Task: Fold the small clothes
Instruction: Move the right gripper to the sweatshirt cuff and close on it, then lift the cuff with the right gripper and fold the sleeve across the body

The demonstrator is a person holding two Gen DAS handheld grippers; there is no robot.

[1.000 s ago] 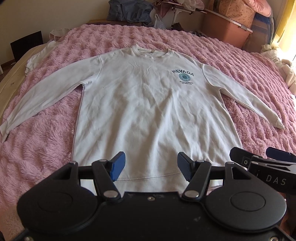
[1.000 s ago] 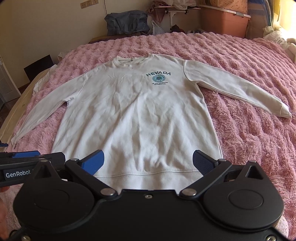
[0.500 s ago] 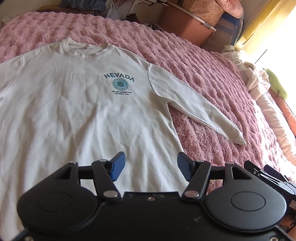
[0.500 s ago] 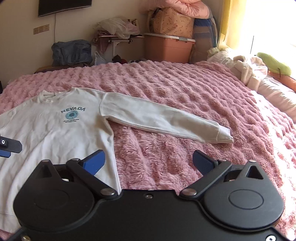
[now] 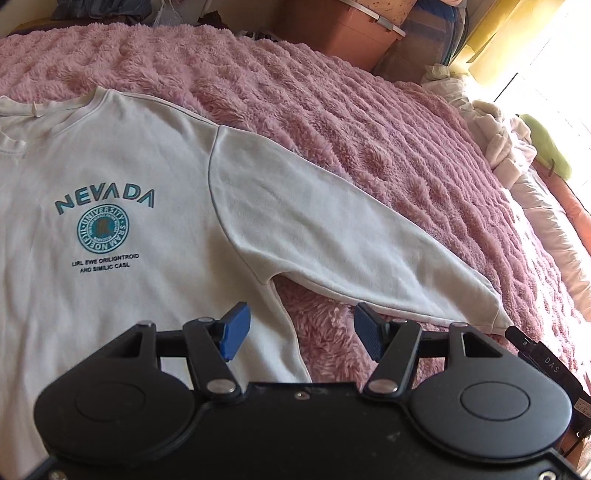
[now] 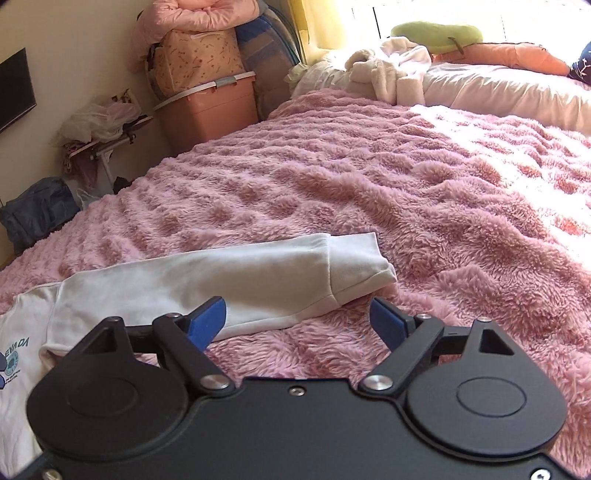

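Note:
A white long-sleeved sweatshirt with a teal NEVADA print lies flat, front up, on a pink fluffy blanket. Its right-hand sleeve stretches out to the right. My left gripper is open and empty, hovering over the armpit where body and sleeve meet. My right gripper is open and empty, just short of the sleeve near its cuff. Part of the right gripper shows at the right edge of the left wrist view.
The pink blanket covers the whole bed. A pink storage bin with bags on top stands by the wall. White bedding and towels, a green cushion and an orange pillow lie at the bed's far end.
Both grippers have swung right and moved closer to the sweatshirt's right sleeve: the left now over the armpit, the right near the cuff. Both stayed open.

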